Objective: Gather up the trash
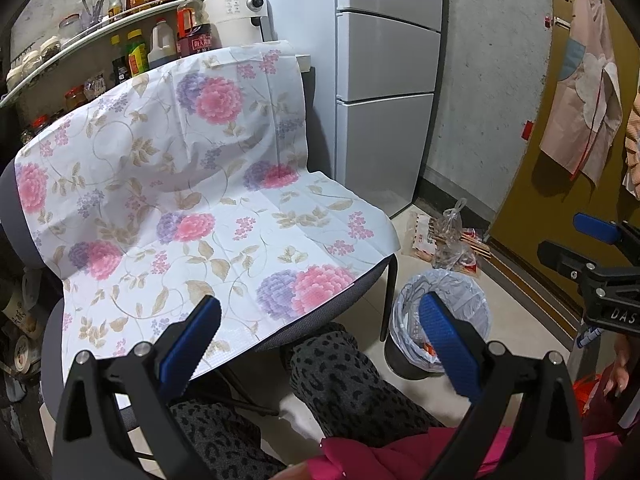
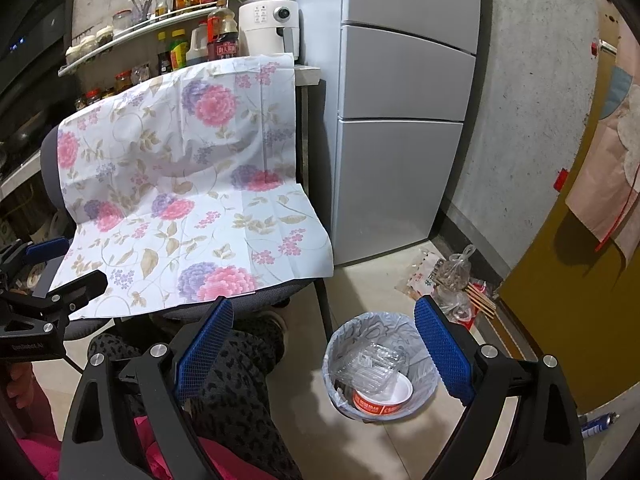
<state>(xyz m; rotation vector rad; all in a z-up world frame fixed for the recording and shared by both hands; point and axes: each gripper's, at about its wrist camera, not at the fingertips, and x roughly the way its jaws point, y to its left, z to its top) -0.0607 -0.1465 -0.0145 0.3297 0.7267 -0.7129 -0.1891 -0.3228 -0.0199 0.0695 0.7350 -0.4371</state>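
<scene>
Cramped kitchen corner, tiled floor. Nearest: left gripper (image 1: 320,344) and right gripper (image 2: 324,352), both with jaws spread wide and holding nothing, over a person's patterned trouser legs (image 2: 240,380). Just beyond, on the floor beside the chair leg: bin (image 2: 424,364) with a plastic liner, already loaded with a clear clamshell box (image 2: 372,364) and a red-banded bowl (image 2: 394,398). So, by the look of it, part of the job done. Floral cloth (image 2: 180,200) over the chair (image 1: 332,312), bare of any trash. Farther back, against the wall by the yellow door (image 2: 560,320): loose litter left to pick up, namely a knotted clear bag (image 2: 454,276), a printed wrapper (image 2: 422,274) and some skewers (image 2: 482,298). Also a marker (image 2: 598,424) on the floor at far right. Behind all that: fridge (image 2: 400,120) and sauce bottles on a shelf (image 2: 132,28). Likely next: reaching for the pile by the door.
</scene>
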